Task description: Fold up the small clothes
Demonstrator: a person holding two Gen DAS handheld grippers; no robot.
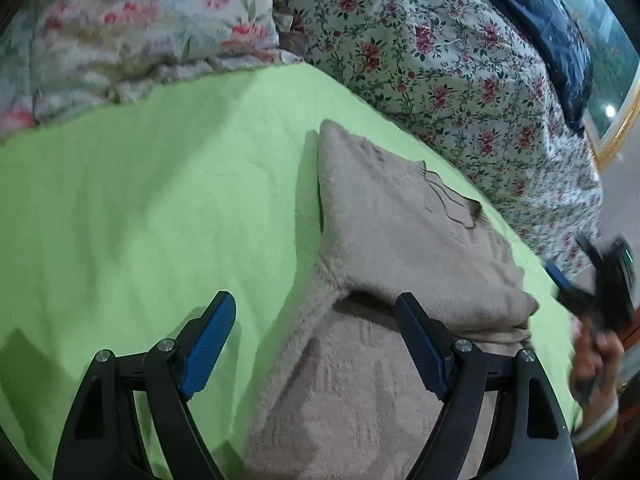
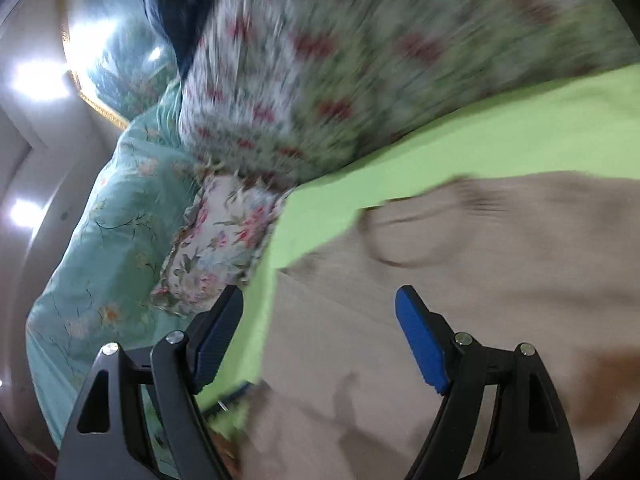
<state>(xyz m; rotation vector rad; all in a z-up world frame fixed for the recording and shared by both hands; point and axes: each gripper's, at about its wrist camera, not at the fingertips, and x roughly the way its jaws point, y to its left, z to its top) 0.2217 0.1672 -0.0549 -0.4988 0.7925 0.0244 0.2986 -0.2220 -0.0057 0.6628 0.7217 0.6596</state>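
A beige knitted sweater (image 1: pixel 400 220) lies partly folded on a bright green sheet (image 1: pixel 140 180), with an upper layer doubled over the lower part. My left gripper (image 1: pixel 316 298) hovers open above the sweater's near left edge, with nothing between its blue pads. In the right wrist view, which is smeared by motion, my right gripper (image 2: pixel 320 290) also stands open and empty over the sweater (image 2: pixel 500 280), near its edge on the green sheet (image 2: pixel 480 140). In the left wrist view the right tool's blurred black body (image 1: pixel 608 280) shows at the right edge, held by a hand (image 1: pixel 596 360).
A rose-print quilt (image 1: pixel 440 72) is heaped behind the sweater, with a floral pillow (image 1: pixel 140 20) to its left and a dark blue cloth (image 1: pixel 552 40) on top. A teal quilt (image 2: pixel 112 220) and a frilled floral pillow (image 2: pixel 216 248) lie beside the sheet's edge.
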